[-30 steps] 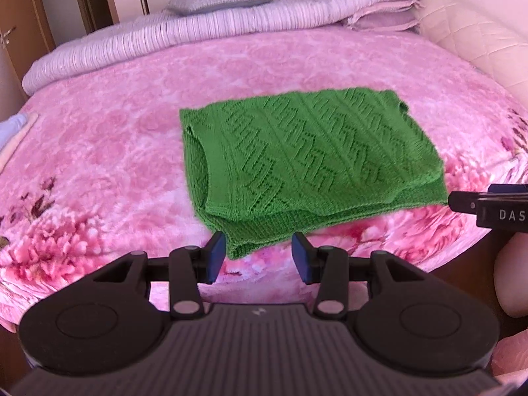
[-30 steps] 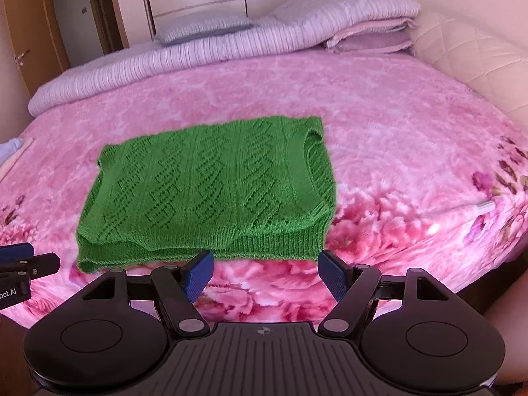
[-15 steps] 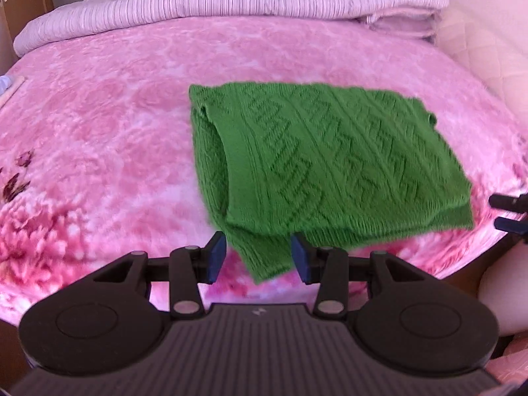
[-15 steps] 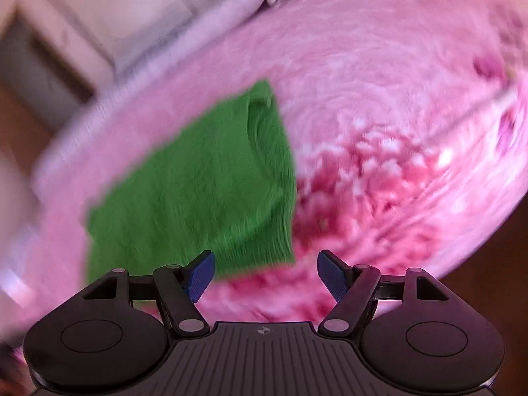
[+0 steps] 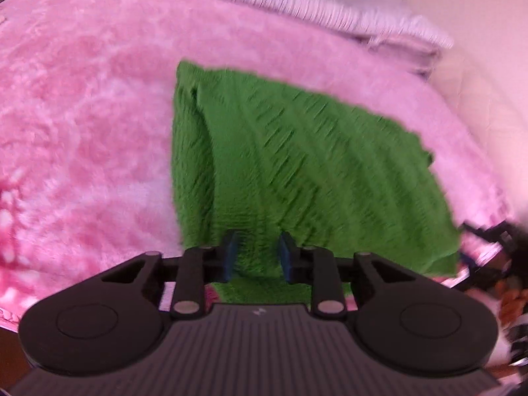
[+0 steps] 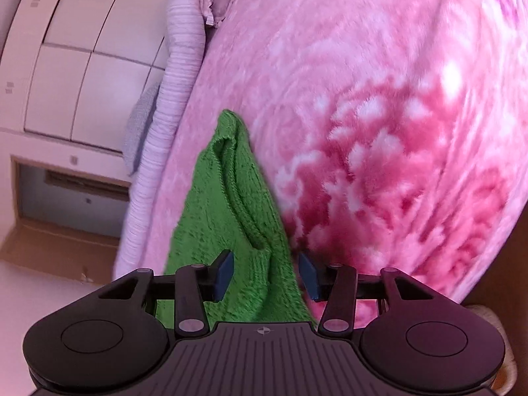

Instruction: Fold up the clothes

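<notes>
While the folded green sweater is lying on the pink bed, left tool is straddling its near hem, jaws narrowly parted, right tool is straddling its corner, jaws wide, neither clamping the knit.

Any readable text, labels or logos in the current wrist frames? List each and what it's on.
No words or numbers can be read.
Left gripper housing: small pale logo mark, no letters, blurred.
Right gripper housing: small round crosshair emblem, no letters.
Wardrobe doors: small grey tags, too small to read.
Green sweater, pink blanket: none.
</notes>
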Demonstrator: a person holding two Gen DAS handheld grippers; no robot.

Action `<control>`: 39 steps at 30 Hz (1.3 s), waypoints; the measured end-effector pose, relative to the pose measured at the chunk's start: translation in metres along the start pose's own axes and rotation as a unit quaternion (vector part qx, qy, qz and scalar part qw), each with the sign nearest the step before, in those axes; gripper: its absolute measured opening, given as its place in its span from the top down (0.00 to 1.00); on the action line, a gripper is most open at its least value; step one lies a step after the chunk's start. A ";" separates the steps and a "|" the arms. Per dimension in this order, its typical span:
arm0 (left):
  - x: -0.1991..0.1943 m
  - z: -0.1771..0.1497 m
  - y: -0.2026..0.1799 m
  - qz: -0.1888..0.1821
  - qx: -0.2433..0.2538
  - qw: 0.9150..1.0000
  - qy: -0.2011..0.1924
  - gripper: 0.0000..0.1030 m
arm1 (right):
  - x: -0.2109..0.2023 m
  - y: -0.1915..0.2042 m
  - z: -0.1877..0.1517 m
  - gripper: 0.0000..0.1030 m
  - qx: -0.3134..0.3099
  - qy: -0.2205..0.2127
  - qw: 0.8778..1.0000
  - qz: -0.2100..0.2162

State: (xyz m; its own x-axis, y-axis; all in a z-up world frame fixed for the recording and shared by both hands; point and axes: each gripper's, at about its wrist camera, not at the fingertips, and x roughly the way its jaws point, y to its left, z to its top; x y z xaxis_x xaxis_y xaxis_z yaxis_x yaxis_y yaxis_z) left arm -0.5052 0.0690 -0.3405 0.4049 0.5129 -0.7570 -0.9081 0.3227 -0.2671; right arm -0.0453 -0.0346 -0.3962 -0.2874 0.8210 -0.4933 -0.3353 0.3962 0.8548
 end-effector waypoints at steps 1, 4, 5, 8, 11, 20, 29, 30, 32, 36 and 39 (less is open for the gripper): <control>0.003 0.000 0.001 -0.002 -0.003 1.000 0.001 0.79 | 0.002 0.000 0.001 0.54 -0.001 0.001 1.000 -0.002; 0.011 0.002 0.005 -0.009 -0.012 1.000 0.003 0.79 | 0.008 0.000 0.002 0.54 -0.010 0.004 1.000 -0.006; 0.013 0.002 0.006 -0.012 -0.015 1.000 0.004 0.79 | 0.010 0.002 0.003 0.54 -0.015 0.007 1.000 -0.006; 0.013 0.003 0.014 -0.016 -0.029 0.999 0.002 0.81 | 0.015 0.005 0.004 0.54 -0.032 0.016 0.999 -0.005; 0.015 0.001 0.022 -0.023 -0.044 0.999 0.004 0.84 | 0.022 0.008 0.000 0.55 -0.046 0.021 0.999 -0.002; 0.001 -0.002 0.034 -0.018 -0.059 0.998 -0.007 0.84 | 0.039 0.092 -0.047 0.85 -0.327 -0.011 0.926 -0.187; -0.019 -0.013 0.061 -0.033 -0.098 0.994 -0.016 0.84 | 0.074 0.183 -0.211 0.86 -0.713 -0.025 0.688 -0.130; -0.021 -0.013 0.061 -0.037 -0.101 0.994 -0.017 0.84 | 0.079 0.181 -0.220 0.86 -0.712 0.002 0.693 -0.116; -0.023 -0.013 0.061 -0.043 -0.106 0.993 -0.019 0.84 | 0.088 0.174 -0.233 0.83 -0.704 0.045 0.702 -0.098; -0.027 -0.013 0.062 -0.057 -0.116 0.991 -0.023 0.83 | 0.093 0.167 -0.231 0.78 -0.660 0.102 0.740 -0.081; -0.030 -0.013 0.062 -0.067 -0.123 0.990 -0.026 0.83 | 0.087 0.172 -0.211 0.70 -0.611 0.117 0.780 -0.060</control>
State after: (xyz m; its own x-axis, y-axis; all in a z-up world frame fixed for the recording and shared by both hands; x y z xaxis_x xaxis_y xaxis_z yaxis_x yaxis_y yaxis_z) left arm -0.5755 0.0635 -0.3418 0.5222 0.5217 -0.6746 -0.8419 0.1897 -0.5051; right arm -0.3169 0.0183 -0.3258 -0.2956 0.6538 -0.6965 -0.9369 -0.3409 0.0777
